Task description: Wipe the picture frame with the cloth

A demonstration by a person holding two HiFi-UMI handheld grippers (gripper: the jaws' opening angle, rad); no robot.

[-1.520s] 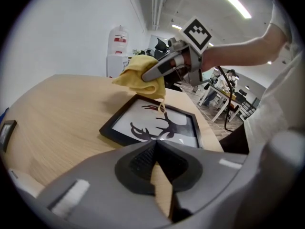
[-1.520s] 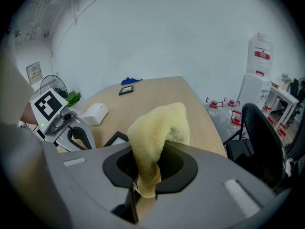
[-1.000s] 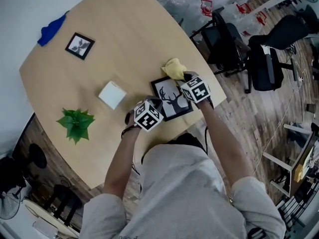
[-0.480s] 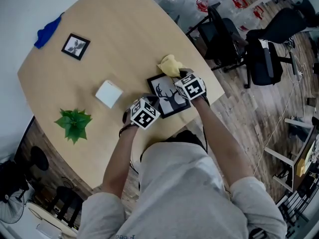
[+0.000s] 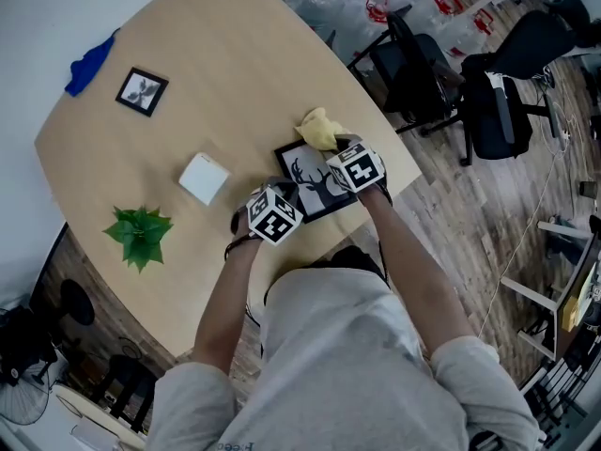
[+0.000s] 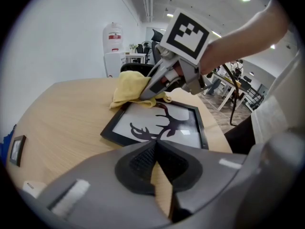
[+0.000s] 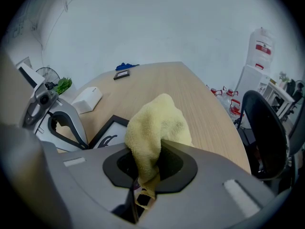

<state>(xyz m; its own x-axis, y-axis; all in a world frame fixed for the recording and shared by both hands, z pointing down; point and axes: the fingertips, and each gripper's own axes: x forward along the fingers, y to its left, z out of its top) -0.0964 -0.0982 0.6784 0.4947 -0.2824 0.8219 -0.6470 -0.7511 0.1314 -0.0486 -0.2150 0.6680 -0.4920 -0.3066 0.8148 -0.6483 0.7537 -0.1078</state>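
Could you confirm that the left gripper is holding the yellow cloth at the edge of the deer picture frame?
No: the right gripper holds the yellow cloth at the edge of the deer picture frame, as the right gripper view shows. The left gripper is empty.

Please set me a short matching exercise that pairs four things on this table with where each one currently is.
Things:
1. yellow cloth
2. deer picture frame
3. small picture frame
4. green plant

Places:
A. flat on the table, near the blue cloth
B. clamped in the right gripper
C. flat at the table's near edge, right in front of the person
D. on the table, on the near left side of the white box

Pairs: 1-B, 2-C, 3-A, 4-D
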